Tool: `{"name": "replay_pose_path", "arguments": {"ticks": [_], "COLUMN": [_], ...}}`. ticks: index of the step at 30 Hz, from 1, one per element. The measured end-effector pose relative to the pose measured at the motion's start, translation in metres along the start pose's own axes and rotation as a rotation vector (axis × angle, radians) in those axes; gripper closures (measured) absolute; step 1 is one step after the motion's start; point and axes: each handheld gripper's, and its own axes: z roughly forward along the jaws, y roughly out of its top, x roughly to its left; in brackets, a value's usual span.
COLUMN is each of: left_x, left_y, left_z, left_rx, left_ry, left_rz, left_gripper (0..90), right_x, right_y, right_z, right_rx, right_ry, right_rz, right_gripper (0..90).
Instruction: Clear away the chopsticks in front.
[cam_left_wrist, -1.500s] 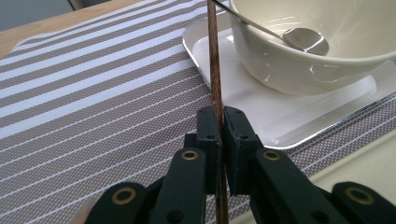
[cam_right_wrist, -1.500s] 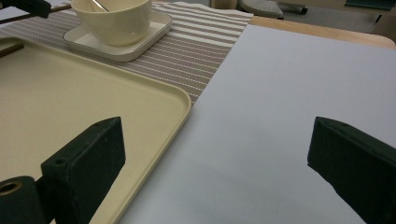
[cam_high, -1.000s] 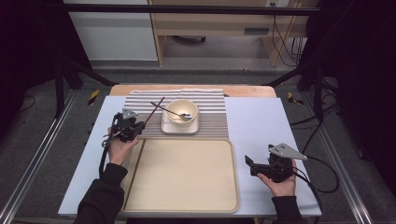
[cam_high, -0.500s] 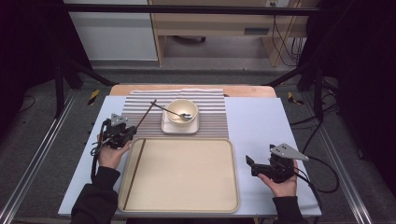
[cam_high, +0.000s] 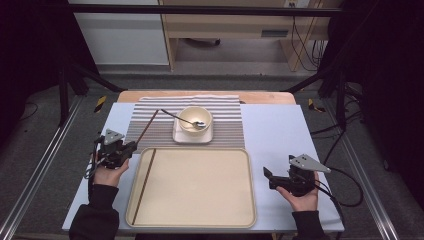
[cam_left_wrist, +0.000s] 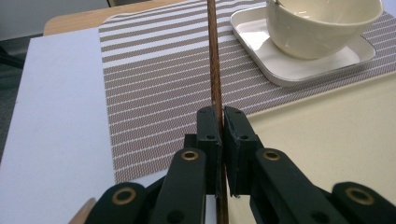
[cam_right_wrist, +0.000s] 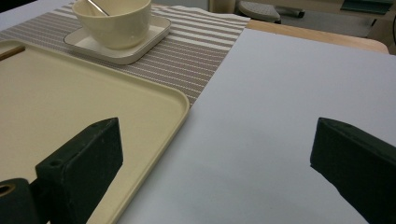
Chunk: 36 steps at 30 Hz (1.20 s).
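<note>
Carrying: the left gripper (cam_high: 131, 146) is pinching a brown chopstick (cam_high: 148, 127) near its lower end, jaws pressed together on it, as the left gripper view is showing (cam_left_wrist: 222, 135).
Where the held chopstick is lying: it is slanting from the gripper, at the far left corner of the tray, up and away over the striped mat (cam_high: 227, 122), with its far tip reaching toward the bowl's left side.
Second chopstick: it is already lying inside the tray (cam_high: 145, 185), along the left edge, pointing near to far.
Tray: the cream tray (cam_high: 200, 220) is sitting at the near middle of the worktop (cam_high: 275, 130), otherwise bare.
Bowl: the cream bowl (cam_high: 195, 119) is standing on a small square plate (cam_high: 178, 137) on the mat, just beyond the tray's far rim, with a spoon (cam_high: 186, 120) leaning in it.
Right gripper: the right gripper (cam_high: 267, 178) is resting in the hand at the near right, beside the tray, jaws spread wide and gripping nothing, as the right gripper view is showing (cam_right_wrist: 215, 154).
Progress: judging by the layout, one chopstick is looking done and the other is on its way.
Remaining: the held chopstick is yet to be laid beside its partner; the bowl, plate and spoon are possibly waiting too.
</note>
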Motion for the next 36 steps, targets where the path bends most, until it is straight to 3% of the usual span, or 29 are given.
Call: {"name": "replay_pose_path", "arguments": {"ticks": [10, 22, 26, 36], "left_x": [-0.012, -0.039, -0.049, -0.074], "left_y": [-0.013, -0.023, -0.022, -0.012], "left_z": [-0.016, -0.033, -0.036, -0.037], "left_rx": [-0.013, -0.029, -0.039, -0.058], "left_ry": [0.020, 0.026, 0.017, 0.004], "left_rz": [-0.006, 0.006, -0.007, 0.012], "left_gripper": [85.2, 85.1, 85.1, 85.1], "right_x": [0.000, 0.000, 0.000, 0.001], "right_y": [0.000, 0.001, 0.001, 0.000], "right_z": [-0.001, -0.003, -0.002, -0.001], "right_rx": [-0.001, -0.017, -0.017, -0.011], "right_ry": [-0.001, 0.003, 0.001, 0.003], "right_rz": [0.002, 0.011, 0.010, 0.006], "right_gripper": [2.8, 2.7, 2.7, 2.5]}}
